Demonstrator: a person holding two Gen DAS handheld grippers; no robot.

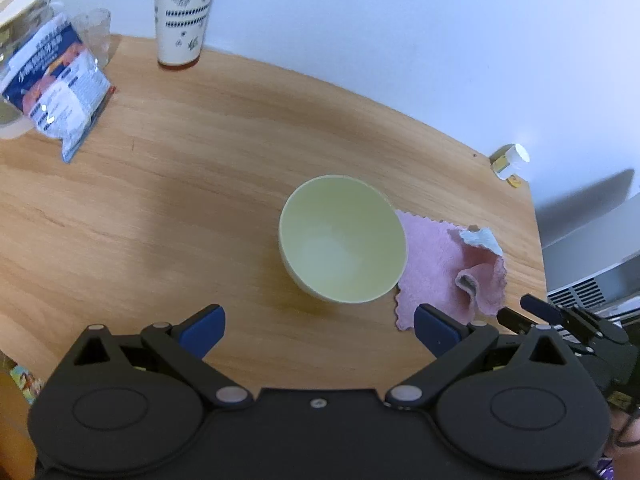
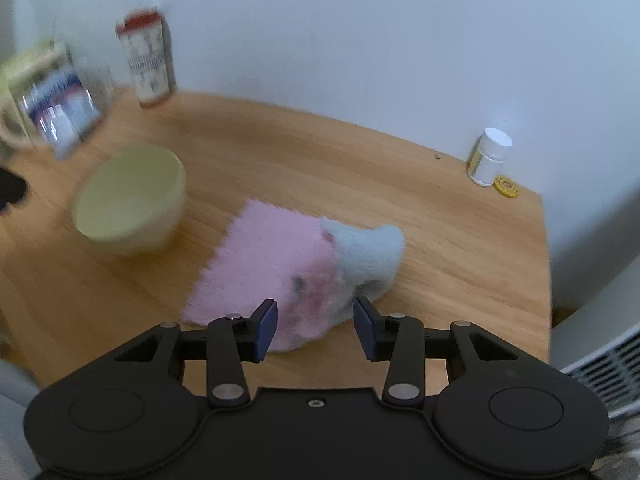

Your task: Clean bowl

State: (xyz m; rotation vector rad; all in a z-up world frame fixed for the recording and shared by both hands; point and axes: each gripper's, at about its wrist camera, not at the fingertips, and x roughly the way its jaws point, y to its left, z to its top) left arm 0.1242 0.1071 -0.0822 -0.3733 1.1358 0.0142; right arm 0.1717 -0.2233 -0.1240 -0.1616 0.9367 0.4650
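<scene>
Nearest: left gripper (image 1: 318, 330), jaws spread wide and empty above the wooden table (image 1: 160, 208); right gripper (image 2: 315, 330), jaws parted, pads clear of the pink cloth (image 2: 276, 264) lying between and beyond them. Mid-table: pale green bowl (image 1: 342, 240), upright, its rim touching the cloth's edge. Far edge: red-capped tumbler (image 1: 185, 12), snack packet (image 1: 56, 88), white pill bottle (image 2: 490, 156).

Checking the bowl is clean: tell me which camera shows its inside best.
The left wrist view: it looks sharply down into the bowl, showing the whole bare, pale inside. The right wrist view shows the bowl blurred and side-on, mostly rim and outer wall.
</scene>
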